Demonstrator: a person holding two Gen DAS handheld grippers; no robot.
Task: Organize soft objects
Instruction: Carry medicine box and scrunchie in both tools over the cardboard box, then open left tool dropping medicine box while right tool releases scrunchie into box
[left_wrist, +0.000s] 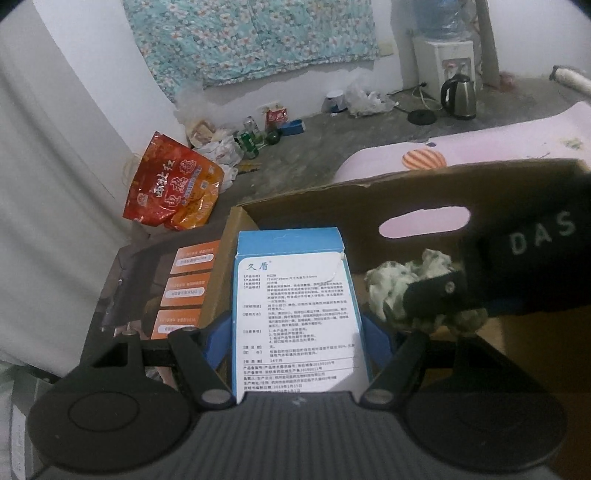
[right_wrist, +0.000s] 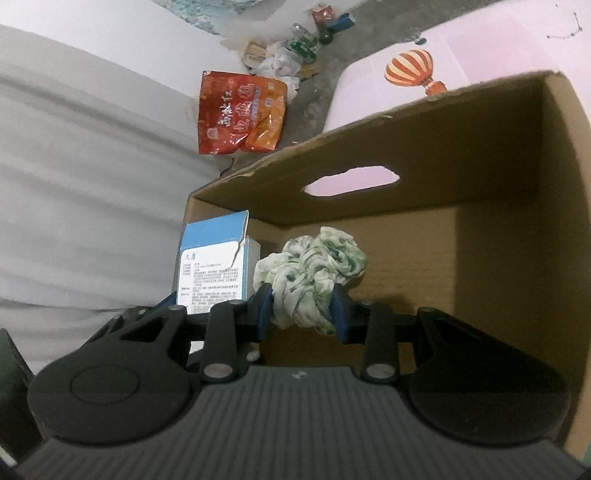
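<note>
The lower end of the blue and white carton (left_wrist: 295, 314) is cut off behind the left gripper (left_wrist: 295, 341) body, and its fine print is too small to read; the blue pads press against both of its long sides, so the jaws pinch it upright. In the left view the right gripper (left_wrist: 436, 291) crosses in from the side and covers part of the green-patterned cloth (left_wrist: 406, 280), so the grip on it is hard to make out there. The right wrist view settles it: the right gripper (right_wrist: 301, 314) has its blue pads closed on the crumpled cloth (right_wrist: 310, 273), which bulges out ahead of and above the fingertips. That view also shows the carton (right_wrist: 214, 269) just to the left of the jaws, against the left wall of the cardboard box (right_wrist: 461, 147), while the box floor to the right of the jaws lies bare up to the far corner. Ahead of both grippers stands the box's far wall with its handle cutout (right_wrist: 351, 181). Beyond the rim, only the left view shows a kettle (left_wrist: 458, 96); both show a red snack bag (left_wrist: 173, 184).
</note>
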